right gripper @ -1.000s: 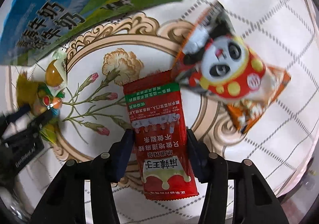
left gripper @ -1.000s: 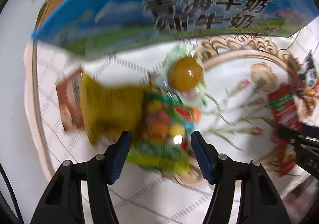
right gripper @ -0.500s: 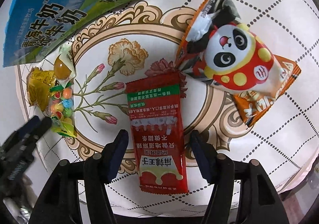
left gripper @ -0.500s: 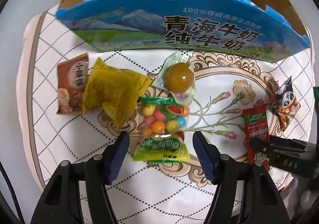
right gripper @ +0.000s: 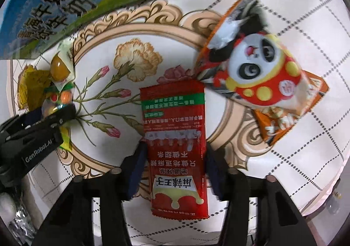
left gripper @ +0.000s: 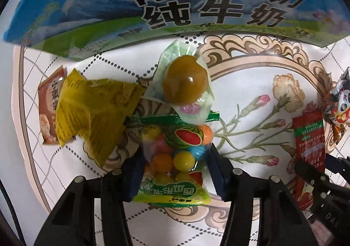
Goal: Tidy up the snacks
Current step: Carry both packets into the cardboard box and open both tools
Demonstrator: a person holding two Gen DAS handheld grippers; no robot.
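Observation:
A clear bag of coloured candy balls (left gripper: 175, 158) lies on the patterned tablecloth (left gripper: 251, 75). My left gripper (left gripper: 175, 169) is open, its fingers on either side of the bag, close to its edges. A red spicy-snack packet (right gripper: 175, 143) lies between the open fingers of my right gripper (right gripper: 172, 165). The red packet also shows in the left wrist view (left gripper: 308, 147). A wrapped amber jelly (left gripper: 184, 85), a yellow packet (left gripper: 94, 112) and a brown packet (left gripper: 49, 112) lie near the candy bag. A panda snack bag (right gripper: 258, 73) lies right of the red packet.
A blue and green milk carton box (left gripper: 175, 5) stands along the far side of the table; it also shows in the right wrist view (right gripper: 65, 5). The left gripper body (right gripper: 32, 134) shows at the left of the right wrist view. The table edge runs at far right.
Both grippers have moved down and forward over their packets. The candy bag and the red packet now sit deeper between the fingers. The box looms closer.

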